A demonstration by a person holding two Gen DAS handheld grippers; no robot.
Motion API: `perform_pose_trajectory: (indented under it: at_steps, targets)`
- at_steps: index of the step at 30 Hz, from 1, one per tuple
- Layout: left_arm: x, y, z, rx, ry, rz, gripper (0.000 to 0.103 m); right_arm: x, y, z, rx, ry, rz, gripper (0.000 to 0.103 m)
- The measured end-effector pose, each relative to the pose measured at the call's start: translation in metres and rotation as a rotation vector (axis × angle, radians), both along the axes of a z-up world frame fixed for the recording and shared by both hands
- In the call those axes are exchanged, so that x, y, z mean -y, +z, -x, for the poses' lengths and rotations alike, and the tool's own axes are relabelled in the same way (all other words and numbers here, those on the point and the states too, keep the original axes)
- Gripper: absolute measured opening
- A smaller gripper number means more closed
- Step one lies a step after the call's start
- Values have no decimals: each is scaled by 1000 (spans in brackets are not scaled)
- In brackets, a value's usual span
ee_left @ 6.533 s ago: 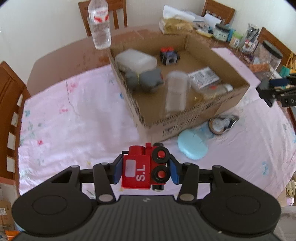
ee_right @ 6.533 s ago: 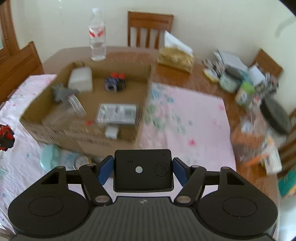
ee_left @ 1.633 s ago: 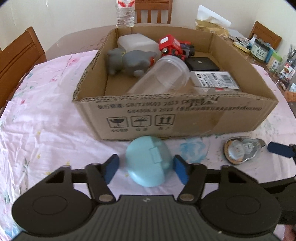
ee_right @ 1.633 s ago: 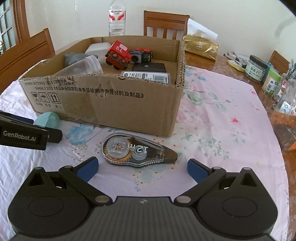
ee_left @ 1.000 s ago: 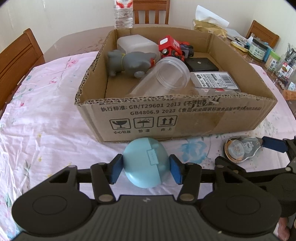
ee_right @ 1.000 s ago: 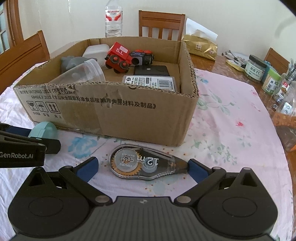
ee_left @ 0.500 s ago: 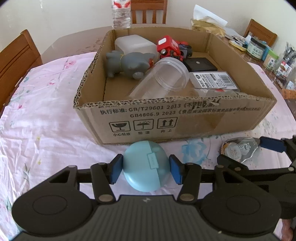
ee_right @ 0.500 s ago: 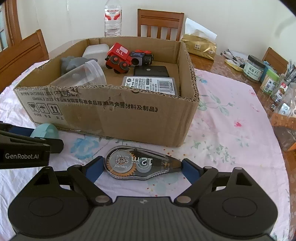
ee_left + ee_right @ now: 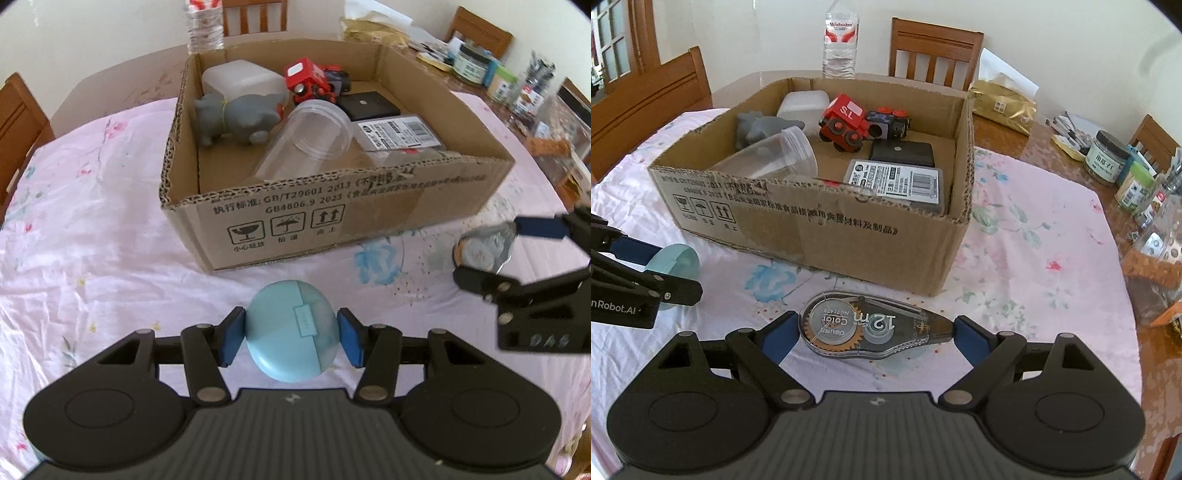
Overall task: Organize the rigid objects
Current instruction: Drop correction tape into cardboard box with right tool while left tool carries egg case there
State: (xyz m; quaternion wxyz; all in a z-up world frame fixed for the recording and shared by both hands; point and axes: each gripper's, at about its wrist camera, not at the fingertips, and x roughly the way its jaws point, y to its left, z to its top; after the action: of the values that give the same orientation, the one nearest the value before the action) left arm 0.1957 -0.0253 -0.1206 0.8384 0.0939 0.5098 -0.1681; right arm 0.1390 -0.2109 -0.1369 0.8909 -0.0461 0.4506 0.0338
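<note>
Left gripper (image 9: pixel 291 338) pinches our round pale-blue plastic case (image 9: pixel 292 328) at lower centre; right gripper (image 9: pixel 872 332) has just closed around the clear teardrop tape dispenser (image 9: pixel 872 326). Next we lift both into the brown cardboard box (image 9: pixel 827 236).

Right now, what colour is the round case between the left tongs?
Pale blue, two-toned, with a small label. The round case shows best in the left wrist view.
</note>
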Motion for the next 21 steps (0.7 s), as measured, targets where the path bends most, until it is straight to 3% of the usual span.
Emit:
perform_pose_trajectory:
  at_steps: [6, 14, 21]
  targets:
    - [-4, 12, 2, -8, -50, 0, 53, 6, 31, 2, 12, 45, -12, 93]
    - [-9, 43, 8, 20, -104, 17, 53, 13, 82, -18, 103, 73, -43, 93]
    - [-9, 65, 10, 56, -106, 37, 53, 1, 79, -71, 99, 87, -63, 93]
